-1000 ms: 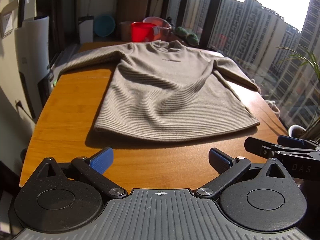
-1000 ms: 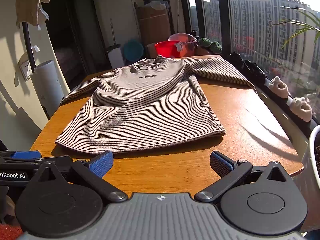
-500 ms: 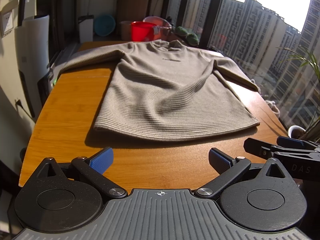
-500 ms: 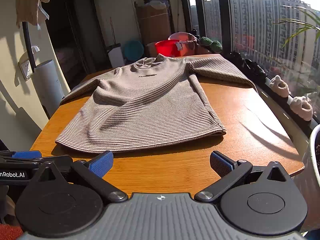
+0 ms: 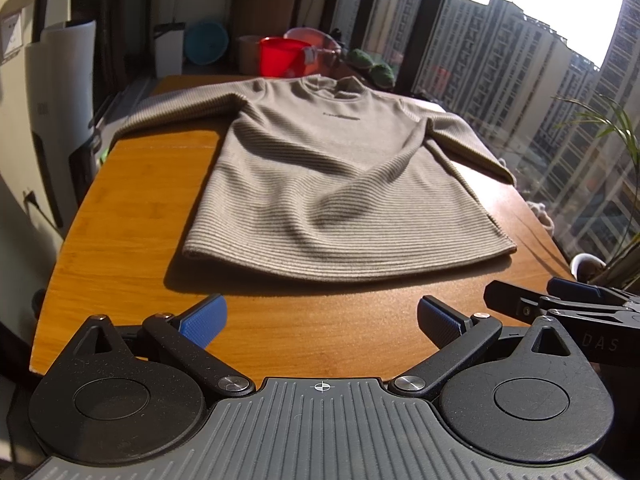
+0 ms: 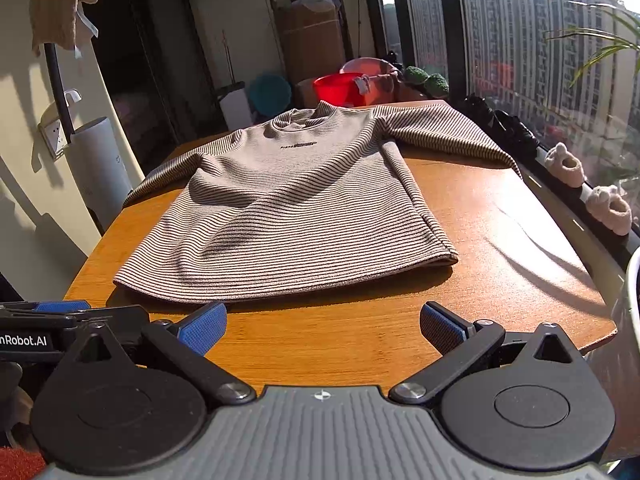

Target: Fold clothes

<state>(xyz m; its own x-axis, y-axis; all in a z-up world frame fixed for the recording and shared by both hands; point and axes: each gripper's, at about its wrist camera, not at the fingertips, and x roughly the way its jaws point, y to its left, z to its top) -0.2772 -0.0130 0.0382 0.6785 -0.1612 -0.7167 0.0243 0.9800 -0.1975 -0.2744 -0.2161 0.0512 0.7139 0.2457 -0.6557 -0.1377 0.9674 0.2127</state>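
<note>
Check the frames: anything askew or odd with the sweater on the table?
Mostly fine. The striped sweater lies flat on the wooden table, unfolded, but a diagonal ridge of slack fabric crosses its body, and its window-side sleeve reaches the table edge. Nothing spilled or damaged.

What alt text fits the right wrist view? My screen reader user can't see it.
A striped long-sleeved sweater lies flat and unfolded on a wooden table, collar away from the camera. The open right gripper hovers near the hem, empty. A red bucket stands beyond the table by a window.
</note>
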